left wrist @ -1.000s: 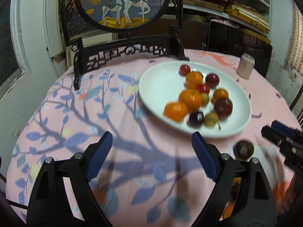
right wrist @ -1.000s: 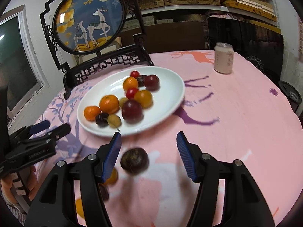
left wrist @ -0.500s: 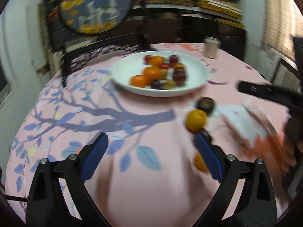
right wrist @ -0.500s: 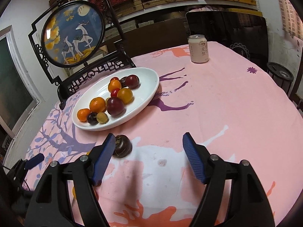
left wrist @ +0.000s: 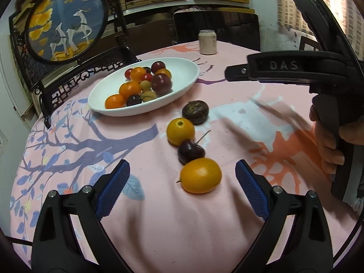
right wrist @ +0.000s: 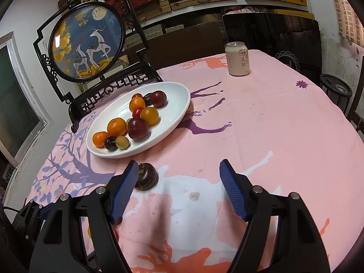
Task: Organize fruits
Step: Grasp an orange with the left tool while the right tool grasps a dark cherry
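A white plate point(left wrist: 182, 91) holds several oranges, dark plums and small fruits. In front of it, loose fruits lie in a row on the pink cloth: a dark brown round fruit point(left wrist: 195, 111), an orange fruit point(left wrist: 180, 130), a dark cherry point(left wrist: 190, 151) and an orange kumquat point(left wrist: 201, 178). My left gripper point(left wrist: 182, 190) is open, with the kumquat lying between its fingertips, untouched. My right gripper point(right wrist: 179, 182) is open and holds nothing. The dark brown fruit point(right wrist: 145, 176) sits just inside its left fingertip. The plate point(right wrist: 179, 122) is beyond it.
A pale drink can point(right wrist: 237, 59) stands at the table's far side. A round deer picture in a black carved stand point(right wrist: 86, 43) rises behind the plate. A hand point(left wrist: 329, 150) holds the right gripper's handle at the right of the left wrist view. Dark chairs stand past the table.
The left view has swung right, from the plate to the row of loose fruits, and the kumquat now lies between its fingers. The right jaws widened and the dark fruit lies by the left fingertip.
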Tool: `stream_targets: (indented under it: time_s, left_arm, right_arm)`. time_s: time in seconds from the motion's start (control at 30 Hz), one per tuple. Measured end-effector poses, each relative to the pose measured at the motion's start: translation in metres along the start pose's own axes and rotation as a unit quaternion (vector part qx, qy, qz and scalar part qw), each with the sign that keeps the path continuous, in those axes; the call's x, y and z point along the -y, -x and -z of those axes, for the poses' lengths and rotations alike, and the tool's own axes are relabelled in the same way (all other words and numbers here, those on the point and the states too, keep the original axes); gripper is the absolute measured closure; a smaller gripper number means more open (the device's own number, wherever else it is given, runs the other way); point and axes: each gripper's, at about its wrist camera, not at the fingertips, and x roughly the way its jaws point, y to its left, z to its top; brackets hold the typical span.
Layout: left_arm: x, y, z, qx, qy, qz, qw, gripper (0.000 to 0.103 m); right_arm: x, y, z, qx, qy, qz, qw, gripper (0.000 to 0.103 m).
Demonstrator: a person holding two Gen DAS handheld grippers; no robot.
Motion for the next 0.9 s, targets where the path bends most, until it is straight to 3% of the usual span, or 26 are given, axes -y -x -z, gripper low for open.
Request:
stream_targets:
  time_s: [0.17,0.3,0.43,0.57,0.73,0.9]
  left_arm:
    - [0.004,-0.008,0.0,-0.018,-0.008,0.013,0.9997,0.029]
    - [0.006,-0.02,0.002,-0.05,-0.011,0.038,0.998,0.058]
    - [0.0,-0.019,0.003,-0.051,0.001,0.033,0.9981,0.059]
    - [-0.033,-0.013,0.002,-0.041,0.06,-0.012,0.9973,0.059]
    - [-0.083,-0.009,0.006,-0.041,0.153,-0.048,0.9862,0.066]
    - [-0.099,-0.005,0.007,-0.035,0.179,-0.069,0.9807,0.064]
  right_arm:
    - [0.001,-0.002,0.001,-0.004,-0.001,0.001,1.0,0.029]
    - [0.002,-0.003,0.001,-0.006,-0.004,0.001,1.0,0.029]
    - [0.001,-0.004,0.002,-0.012,-0.008,-0.009,1.0,0.029]
    - [-0.004,-0.01,0.006,-0.039,-0.008,-0.043,0.998,0.029]
    - [-0.02,-0.015,0.016,-0.069,0.011,-0.072,0.995,0.029]
    - [-0.041,-0.014,0.026,-0.076,0.053,-0.078,0.993,0.029]
